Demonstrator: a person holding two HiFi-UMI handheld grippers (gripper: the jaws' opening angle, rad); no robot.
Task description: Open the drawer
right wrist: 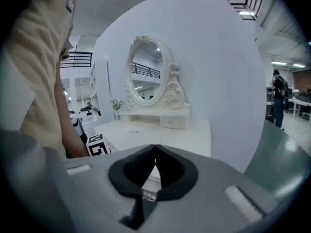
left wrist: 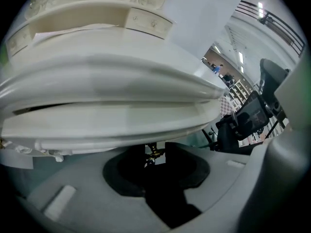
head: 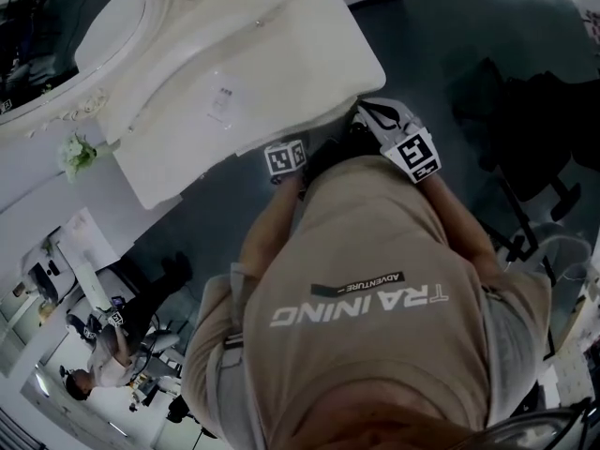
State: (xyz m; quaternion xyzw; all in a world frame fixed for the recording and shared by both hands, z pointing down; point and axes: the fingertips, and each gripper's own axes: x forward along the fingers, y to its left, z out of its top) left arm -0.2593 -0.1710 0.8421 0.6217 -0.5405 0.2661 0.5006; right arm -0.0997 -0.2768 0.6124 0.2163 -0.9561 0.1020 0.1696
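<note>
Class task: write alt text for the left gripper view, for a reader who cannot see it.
The dark fingers of the left gripper stand apart just under the curved front edge of the white dressing table, with a small brass drawer pull in the gap between them. Past the table's right end, a hall shows.

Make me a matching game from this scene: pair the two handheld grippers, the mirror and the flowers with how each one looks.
Things:
1 left gripper
2 right gripper
3 mirror
4 flowers

Descriptions:
A jaws together, empty
B oval, ornate white frame
C jaws apart around a small brass pull
D green and white, beside the mirror

Pairs: 1-C, 2-A, 3-B, 4-D
</note>
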